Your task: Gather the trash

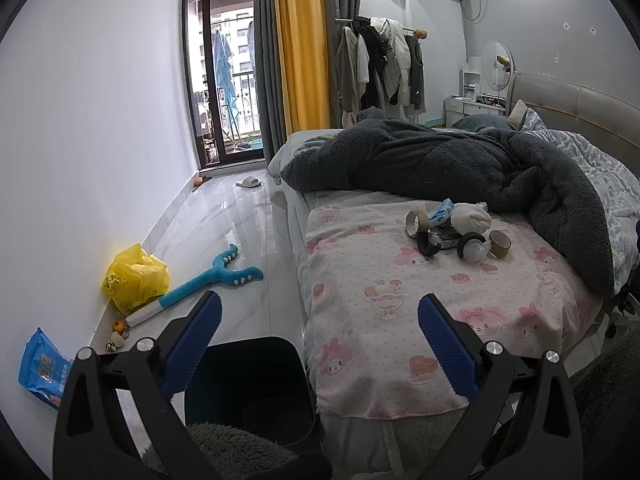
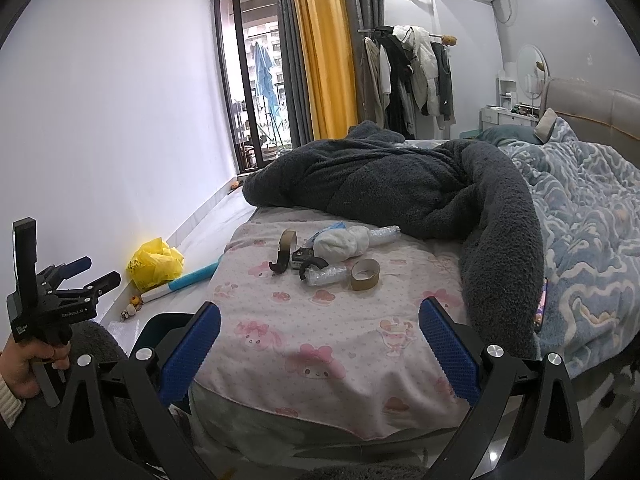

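Observation:
A pile of trash lies on the pink bedsheet (image 1: pixel 360 280): a cardboard tape core (image 2: pixel 365 274), a second core (image 2: pixel 287 242), black tape rings (image 1: pixel 427 245), a crushed clear bottle (image 2: pixel 325 275), a white wad (image 2: pixel 340 243) and a blue wrapper (image 1: pixel 441 211). A black bin (image 1: pixel 248 380) stands on the floor by the bed's corner, below my left gripper (image 1: pixel 319 318). That gripper is open and holds nothing. My right gripper (image 2: pixel 319 320) is open too, hovering over the sheet short of the pile. The left gripper (image 2: pixel 90 272) also shows in the right wrist view, held by a hand (image 2: pixel 28 364).
A grey fleece blanket (image 2: pixel 400 184) and a blue patterned quilt (image 2: pixel 580 208) cover the bed's far half. On the floor by the wall lie a yellow plastic bag (image 1: pixel 134 278), a blue plush toy (image 1: pixel 216 272), a blue packet (image 1: pixel 42 368) and small toys (image 1: pixel 118 334).

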`<control>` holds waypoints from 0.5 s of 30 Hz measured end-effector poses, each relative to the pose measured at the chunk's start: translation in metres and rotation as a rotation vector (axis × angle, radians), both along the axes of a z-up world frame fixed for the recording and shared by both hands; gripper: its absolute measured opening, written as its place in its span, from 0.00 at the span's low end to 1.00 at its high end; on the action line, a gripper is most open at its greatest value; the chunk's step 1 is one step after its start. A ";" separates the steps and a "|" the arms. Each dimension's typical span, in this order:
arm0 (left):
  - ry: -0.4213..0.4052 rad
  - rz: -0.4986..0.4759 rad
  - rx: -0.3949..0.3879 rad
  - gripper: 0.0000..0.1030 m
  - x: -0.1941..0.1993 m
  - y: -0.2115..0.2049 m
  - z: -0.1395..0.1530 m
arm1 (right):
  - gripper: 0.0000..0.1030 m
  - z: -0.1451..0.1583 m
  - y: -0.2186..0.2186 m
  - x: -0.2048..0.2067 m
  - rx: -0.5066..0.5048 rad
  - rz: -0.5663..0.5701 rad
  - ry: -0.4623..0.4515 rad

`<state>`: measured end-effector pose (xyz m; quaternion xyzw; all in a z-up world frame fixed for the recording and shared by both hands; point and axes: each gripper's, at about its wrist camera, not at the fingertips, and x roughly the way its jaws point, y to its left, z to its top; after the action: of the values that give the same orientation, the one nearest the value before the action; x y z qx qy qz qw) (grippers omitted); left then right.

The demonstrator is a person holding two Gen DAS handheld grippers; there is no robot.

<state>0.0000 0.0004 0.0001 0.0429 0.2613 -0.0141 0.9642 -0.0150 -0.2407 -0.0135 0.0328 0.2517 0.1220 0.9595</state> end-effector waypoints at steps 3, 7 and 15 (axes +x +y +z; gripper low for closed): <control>0.000 0.000 -0.002 0.97 0.000 0.000 0.000 | 0.97 0.000 0.000 0.000 -0.001 0.000 0.000; 0.000 0.000 0.000 0.97 0.000 0.000 0.000 | 0.97 0.000 -0.001 0.000 0.001 -0.001 0.000; 0.000 0.000 -0.001 0.97 0.000 0.000 0.000 | 0.97 0.000 -0.001 0.000 0.001 -0.002 0.000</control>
<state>-0.0002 0.0003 0.0002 0.0424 0.2613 -0.0143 0.9642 -0.0147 -0.2417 -0.0133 0.0333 0.2516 0.1213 0.9596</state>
